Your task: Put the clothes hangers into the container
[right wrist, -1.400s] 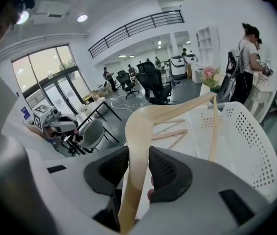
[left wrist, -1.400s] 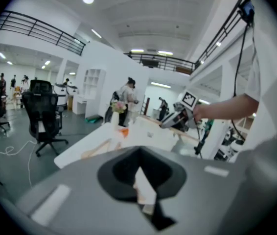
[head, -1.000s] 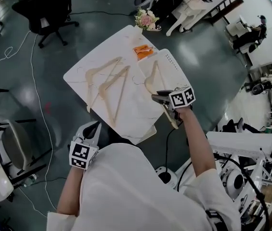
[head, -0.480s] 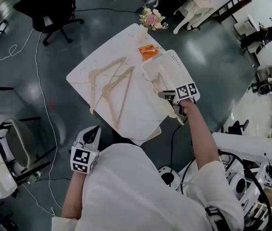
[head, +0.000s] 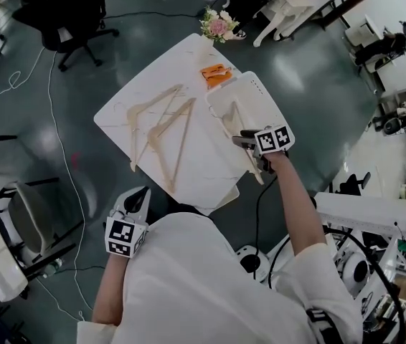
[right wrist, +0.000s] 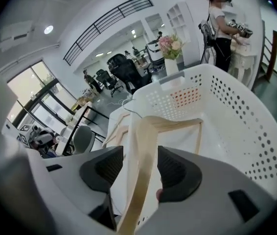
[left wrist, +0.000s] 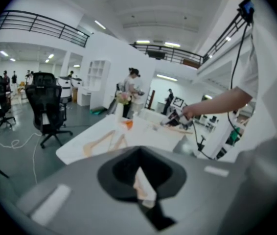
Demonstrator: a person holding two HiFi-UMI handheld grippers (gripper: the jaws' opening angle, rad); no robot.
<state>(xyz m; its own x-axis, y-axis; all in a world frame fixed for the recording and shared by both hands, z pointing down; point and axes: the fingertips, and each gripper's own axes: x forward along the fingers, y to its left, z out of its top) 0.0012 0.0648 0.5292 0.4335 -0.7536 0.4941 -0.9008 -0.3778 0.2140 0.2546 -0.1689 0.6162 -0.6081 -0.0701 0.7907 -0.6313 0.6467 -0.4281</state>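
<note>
Two wooden hangers lie flat on the white table (head: 189,59) in the head view, the farther hanger (head: 149,108) and the nearer hanger (head: 173,138) just beside each other on its left half. On the table's right side stands the white perforated container (head: 269,107), with an orange item (head: 216,74) just beyond it and flowers (head: 217,26) at the far corner. A third hanger (head: 234,117) rests mostly inside the container, one arm sticking out over the near rim, where the right gripper (head: 248,140) sits. The left gripper (head: 137,198) hangs low by the person's body, off the table and well apart from every hanger. In the left gripper view its dark pads stand pressed together with nothing between them (left wrist: 141,173), pointing towards the table and the two loose hangers. In the right gripper view the jaws (right wrist: 141,163) have just been opening and stand spread. The third hanger's arm (right wrist: 146,131) runs between them with a gap at each pad, and the rest of it lies in the container (right wrist: 236,111).
</note>
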